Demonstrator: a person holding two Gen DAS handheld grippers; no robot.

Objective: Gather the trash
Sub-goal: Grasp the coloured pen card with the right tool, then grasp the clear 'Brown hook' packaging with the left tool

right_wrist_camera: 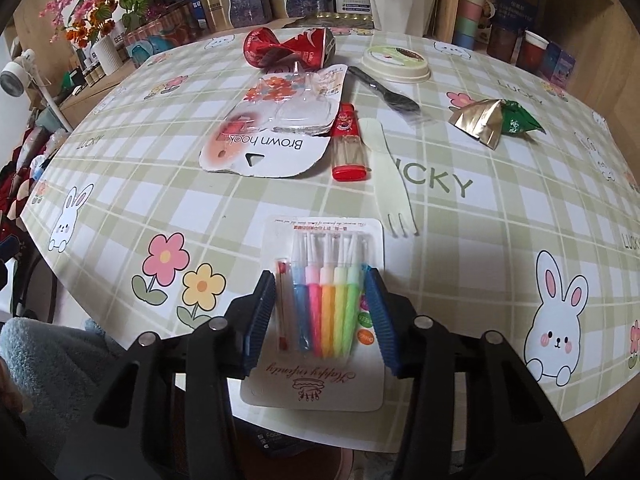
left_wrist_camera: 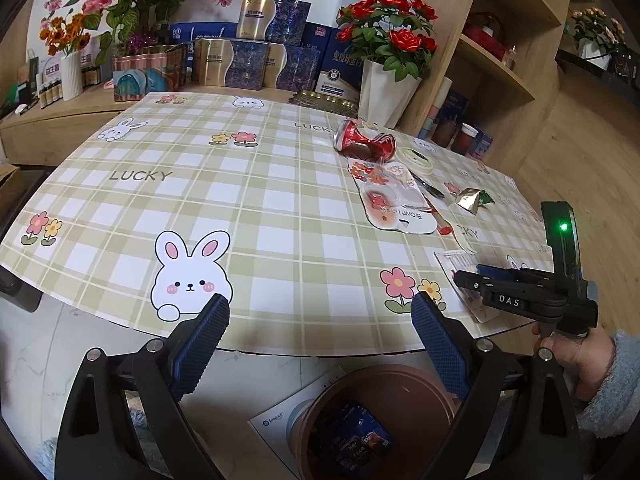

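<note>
A candle blister pack [right_wrist_camera: 320, 304] with coloured candles lies at the table's near edge. My right gripper [right_wrist_camera: 320, 280] has its blue pads on either side of the candle bubble and is closed on it; it also shows in the left wrist view [left_wrist_camera: 466, 276]. My left gripper [left_wrist_camera: 320, 308] is open and empty at the table's front edge, above a brown bin [left_wrist_camera: 380, 416] that holds a dark wrapper [left_wrist_camera: 356, 436]. Further back lie a crushed red can [right_wrist_camera: 288, 52], a "Brown hook" package [right_wrist_camera: 272, 132], a red toothpick box [right_wrist_camera: 348, 144], a white fork [right_wrist_camera: 392, 184], a black fork [right_wrist_camera: 384, 88], a round lid [right_wrist_camera: 396, 64] and a gold-green wrapper [right_wrist_camera: 492, 120].
The table carries a green checked cloth [left_wrist_camera: 248, 200] with rabbits and flowers. Gift boxes [left_wrist_camera: 248, 60], flower vases [left_wrist_camera: 384, 88] and a gold tray [left_wrist_camera: 324, 100] stand behind it. A wooden shelf [left_wrist_camera: 500, 60] rises at the right. A paper sheet [left_wrist_camera: 280, 420] lies on the floor by the bin.
</note>
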